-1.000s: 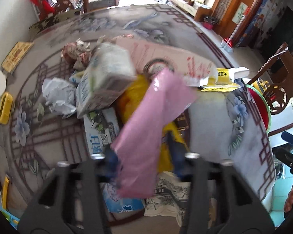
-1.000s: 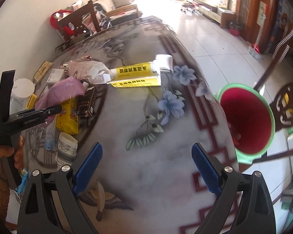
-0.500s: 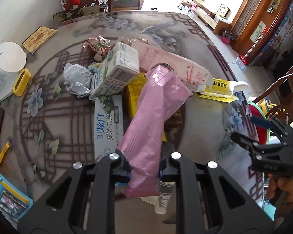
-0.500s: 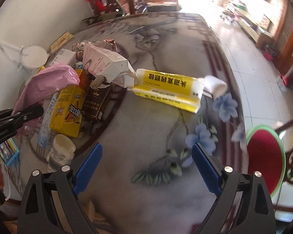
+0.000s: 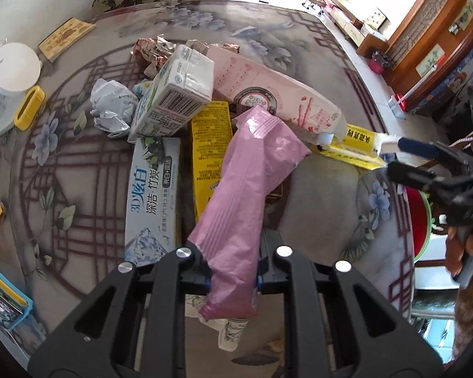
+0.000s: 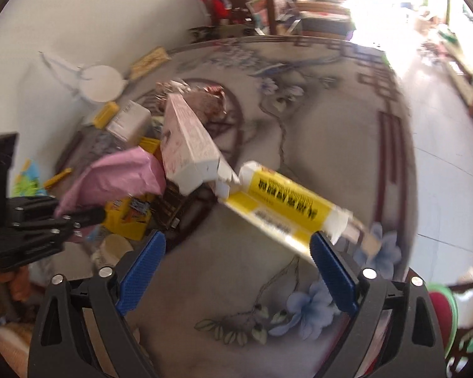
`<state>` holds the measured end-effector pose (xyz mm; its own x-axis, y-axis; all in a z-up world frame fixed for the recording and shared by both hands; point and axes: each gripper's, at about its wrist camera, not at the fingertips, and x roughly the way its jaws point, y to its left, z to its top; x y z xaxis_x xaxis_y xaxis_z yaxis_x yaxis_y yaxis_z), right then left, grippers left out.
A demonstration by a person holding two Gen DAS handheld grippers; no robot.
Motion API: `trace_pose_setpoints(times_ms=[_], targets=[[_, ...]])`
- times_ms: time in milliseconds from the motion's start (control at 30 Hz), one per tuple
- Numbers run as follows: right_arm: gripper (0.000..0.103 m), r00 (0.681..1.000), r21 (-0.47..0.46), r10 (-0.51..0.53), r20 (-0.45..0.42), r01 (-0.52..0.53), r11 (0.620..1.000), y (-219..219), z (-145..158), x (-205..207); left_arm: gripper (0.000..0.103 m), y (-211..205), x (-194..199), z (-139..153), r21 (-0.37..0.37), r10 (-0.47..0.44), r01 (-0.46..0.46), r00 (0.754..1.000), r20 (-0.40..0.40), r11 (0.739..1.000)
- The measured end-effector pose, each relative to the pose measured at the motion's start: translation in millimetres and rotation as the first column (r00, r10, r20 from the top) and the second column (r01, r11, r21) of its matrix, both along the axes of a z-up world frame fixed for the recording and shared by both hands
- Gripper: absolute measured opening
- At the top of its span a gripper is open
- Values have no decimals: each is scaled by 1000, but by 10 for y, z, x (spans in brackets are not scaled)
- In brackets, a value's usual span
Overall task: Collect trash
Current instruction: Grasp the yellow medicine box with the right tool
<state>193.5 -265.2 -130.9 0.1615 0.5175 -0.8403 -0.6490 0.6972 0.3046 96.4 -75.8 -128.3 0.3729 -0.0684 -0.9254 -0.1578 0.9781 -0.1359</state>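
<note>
Currently the left gripper [image 5: 233, 278] is clamped on the lower part of a pink wrapper [image 5: 247, 189], its blue pads pressed against both sides of the film. The wrapper rises from the jaws and hangs over the trash heap on the patterned table [image 5: 318, 217].

Landmark: the pink wrapper.
- Directly behind it, a pink-and-white carton [image 5: 268, 91] lies flat.
- To its left, a yellow box [image 5: 209, 145] lies flat; further left is a white-and-blue toothpaste box [image 5: 153, 198].
- Above the toothpaste box, a white milk carton [image 5: 176, 94] rests tilted, with crumpled white paper [image 5: 112, 107] just beside it.
- To its right, a yellow-and-white tube box [image 6: 287, 208] lies on the table, touching the carton's end.
- Below it, a small paper cup [image 5: 231, 334] lies on its side.

The right gripper [image 6: 236, 267] hovers over the table near the tube box. Its jaws are opening wide, with nothing between them; one blue finger [image 6: 332, 275] overlaps the box's near end in the right wrist view. Contact cannot be determined. A red bin with a green rim [image 5: 421, 220] stands beyond the table's right edge.
</note>
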Motion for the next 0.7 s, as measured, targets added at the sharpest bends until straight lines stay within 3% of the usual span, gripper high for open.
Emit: trace_pose_setpoints(times_ms=[67, 133, 233, 333, 533, 633, 700], targets=[[96, 997, -43, 73, -19, -74, 996, 68, 11, 144, 19, -7, -12, 11, -14, 8, -8, 1000, 20, 1000], [96, 989, -122, 143, 24, -139, 983, 175, 15, 190, 19, -18, -27, -2, -28, 12, -11, 1000, 29, 1000], [96, 961, -287, 271, 56, -245, 926, 364, -145, 203, 19, -15, -45, -44, -63, 26, -24, 999, 24, 998], [96, 946, -404, 323, 34, -283, 870, 478, -394, 289, 19, 1, -75, -59, -91, 37, -35, 999, 27, 995], [96, 961, -428, 261, -94, -276, 860, 463, -765, 465, 19, 70, -132, -85, -122, 50, -45, 998, 35, 992], [81, 965, -431, 239, -105, -261, 864, 428, -789, 400, 20, 101, -167, -112, -117, 47, -42, 998, 40, 992], [71, 970, -433, 225, -94, -243, 868, 388, -763, 319, 28, 121, -178, -114, -106, 42, -37, 998, 48, 994]])
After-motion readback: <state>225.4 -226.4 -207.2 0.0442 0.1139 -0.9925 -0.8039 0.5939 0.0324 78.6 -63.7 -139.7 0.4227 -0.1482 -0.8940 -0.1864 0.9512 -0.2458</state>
